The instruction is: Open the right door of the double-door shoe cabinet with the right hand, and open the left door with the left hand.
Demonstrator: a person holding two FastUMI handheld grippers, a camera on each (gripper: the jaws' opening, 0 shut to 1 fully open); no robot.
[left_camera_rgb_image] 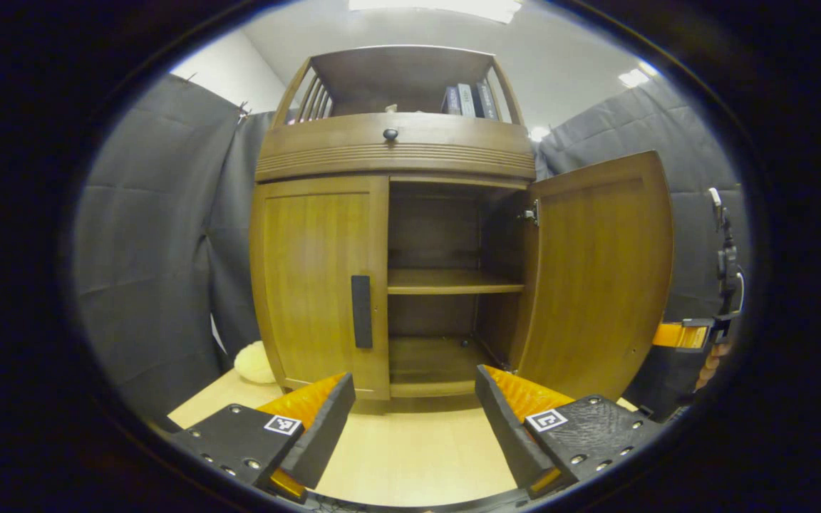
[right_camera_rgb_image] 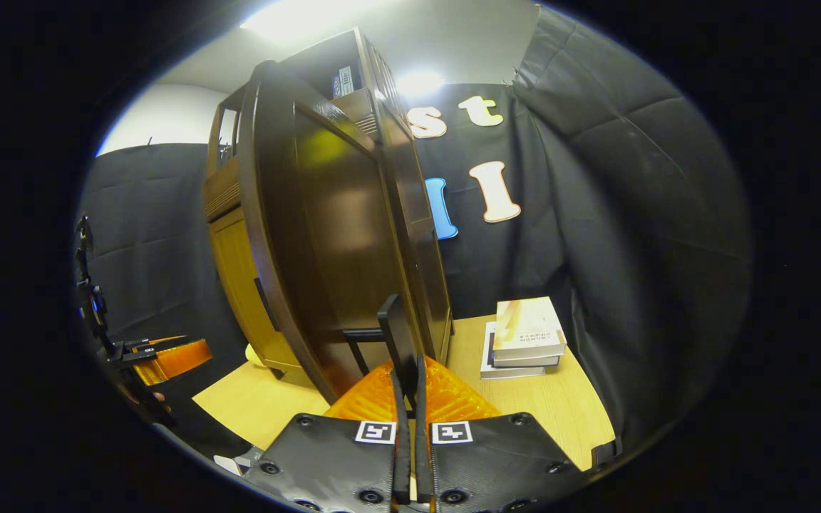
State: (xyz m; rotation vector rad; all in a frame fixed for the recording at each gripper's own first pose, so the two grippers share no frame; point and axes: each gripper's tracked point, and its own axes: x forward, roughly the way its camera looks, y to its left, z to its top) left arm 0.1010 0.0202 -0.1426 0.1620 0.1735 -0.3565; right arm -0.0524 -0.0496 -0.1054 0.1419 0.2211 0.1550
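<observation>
Left gripper (left_camera_rgb_image: 410,420) spread wide, empty, low in frame facing shut left door (left_camera_rgb_image: 321,285) | right gripper (right_camera_rgb_image: 408,399) clamped on right door's handle (right_camera_rgb_image: 398,342), right door (left_camera_rgb_image: 596,278) swung open | judged halfway: left door remains.

Your cabinet (left_camera_rgb_image: 325,285) is warm brown wood with a black handle (left_camera_rgb_image: 361,311) on its left door. Your fingers (left_camera_rgb_image: 524,399) are orange and black, each carrying a black-and-white square marker. The desk (left_camera_rgb_image: 417,456) is pale wood.
</observation>
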